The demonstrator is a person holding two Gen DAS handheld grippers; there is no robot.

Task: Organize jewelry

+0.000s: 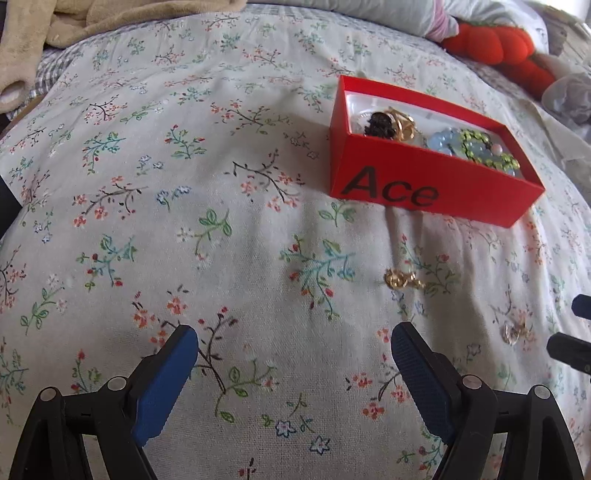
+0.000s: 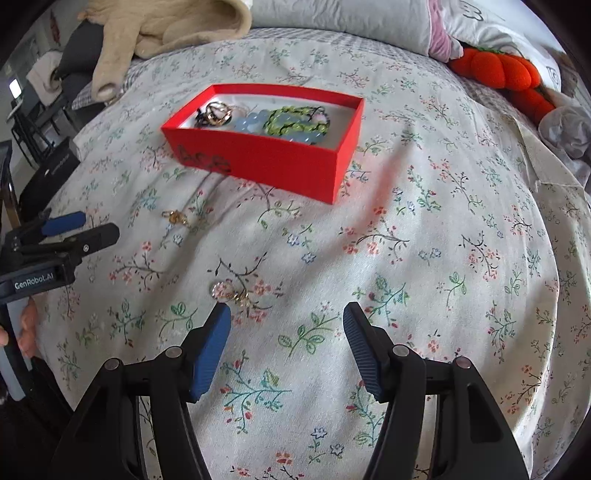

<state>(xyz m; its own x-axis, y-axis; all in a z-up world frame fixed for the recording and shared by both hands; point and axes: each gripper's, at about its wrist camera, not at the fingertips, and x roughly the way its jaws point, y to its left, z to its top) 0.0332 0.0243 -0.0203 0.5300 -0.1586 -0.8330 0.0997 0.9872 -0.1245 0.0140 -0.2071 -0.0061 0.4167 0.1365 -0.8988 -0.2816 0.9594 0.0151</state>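
A red box (image 1: 424, 184) marked "Ace" sits on the floral bedspread and holds a blue bead bracelet (image 1: 441, 140), a green braided bracelet (image 1: 480, 147), a gold piece and a dark piece. It also shows in the right wrist view (image 2: 266, 158). A gold earring (image 1: 400, 279) lies in front of the box, ahead of my open, empty left gripper (image 1: 293, 343). A second, paler earring (image 1: 515, 330) lies further right. In the right wrist view the gold earring (image 2: 176, 218) is at mid left and the paler earring (image 2: 229, 291) lies just beyond the left fingertip of my open, empty right gripper (image 2: 286, 317).
A beige garment (image 2: 155, 33) lies at the far left of the bed. An orange plush toy (image 2: 502, 74) and pillows (image 2: 351, 22) lie at the far right. A black device (image 2: 51, 173) sits beyond the bed's left edge. My left gripper (image 2: 85, 227) shows at the left.
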